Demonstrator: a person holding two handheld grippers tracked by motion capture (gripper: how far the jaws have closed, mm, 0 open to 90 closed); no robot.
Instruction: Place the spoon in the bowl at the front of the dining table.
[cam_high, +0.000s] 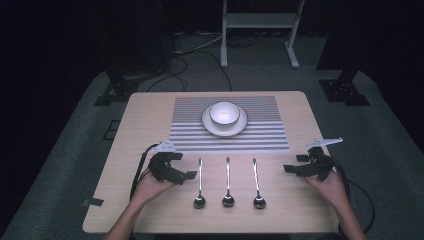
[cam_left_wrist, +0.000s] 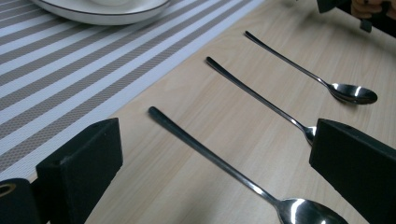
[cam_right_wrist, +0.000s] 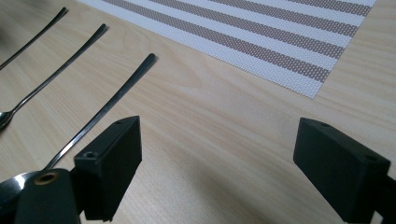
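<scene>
Three spoons (cam_high: 228, 183) lie near on the desk (cam_high: 150, 107), bowls near and handles far, easy to pick up; left claw (cam_high: 186, 169) and right claw (cam_high: 295, 164) stand apart, empty, flanking them; a bowl (cam_high: 224, 113) waits far on its plate (cam_high: 208, 127)

Both tongs are black, blocky-jawed tools: left tongs (cam_high: 192, 175), right tongs (cam_high: 288, 169). Each carries a grey three-cornered plate and trails a black cable. Forearms are bare.

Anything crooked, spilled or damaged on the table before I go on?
Nothing stands out. The three spoons lie parallel, bowls toward the person, the bowl sits centred on its plate, and the striped mat lies square. Both tools are open and empty.
</scene>
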